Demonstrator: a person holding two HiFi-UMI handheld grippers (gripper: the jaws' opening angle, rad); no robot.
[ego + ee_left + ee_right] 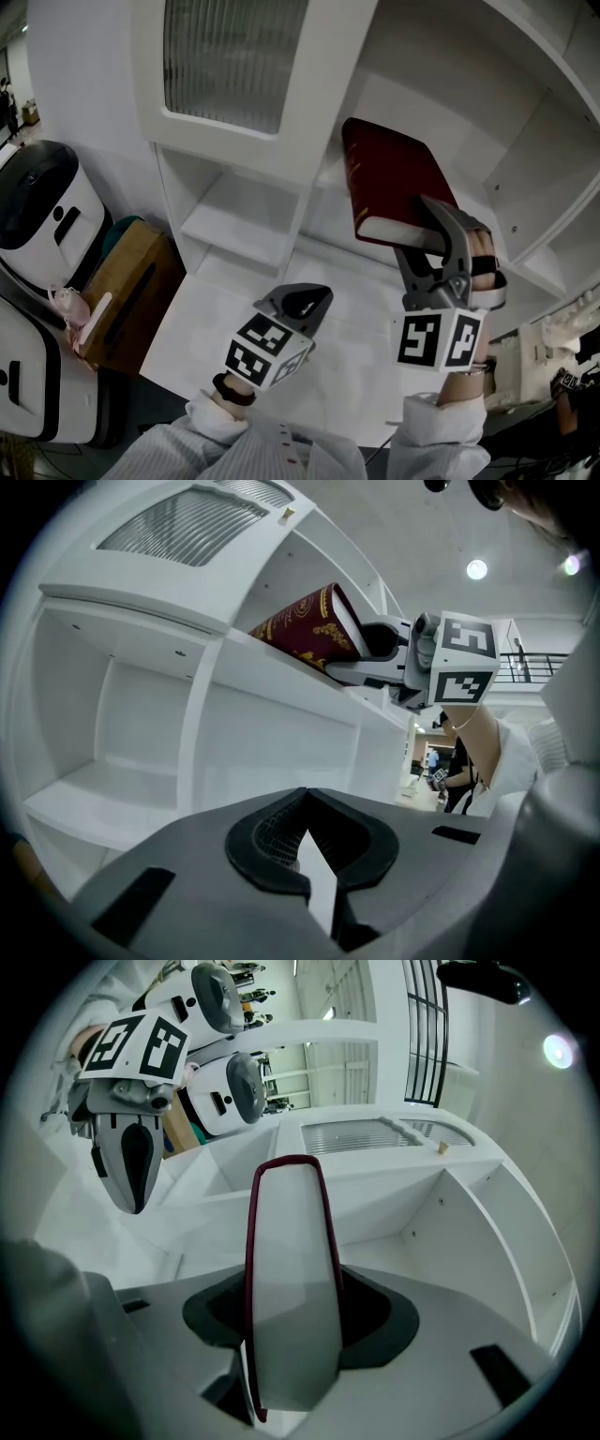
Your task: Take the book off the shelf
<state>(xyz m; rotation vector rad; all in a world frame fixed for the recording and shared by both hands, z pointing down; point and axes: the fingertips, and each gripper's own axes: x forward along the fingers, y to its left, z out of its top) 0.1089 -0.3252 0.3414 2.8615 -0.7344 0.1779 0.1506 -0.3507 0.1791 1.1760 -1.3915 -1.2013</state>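
1. The white shelf unit (pixel 234 220) fills the upper part of the head view; it has several open compartments and a door with a ribbed frosted panel (pixel 230 56) at upper left
2. A white machine with a dark top (pixel 47 216) stands at the left edge, beside the unit
3. A brown cardboard box (pixel 131 281) stands between that machine and the unit
4. The dark red book (pixel 389 178) is in the right-hand compartment, tilted, with its page edge turned towards the person and its gold-patterned cover visible in the left gripper view
5. The right tool (pixel 433 230) reaches into that compartment; its jaws stand wide, one on each cover, clamped across the book at the page edge
6. The left tool (pixel 298 302) hangs in front of the unit, lower and to the left, well apart from the book; its jaw tips meet and it holds nothing
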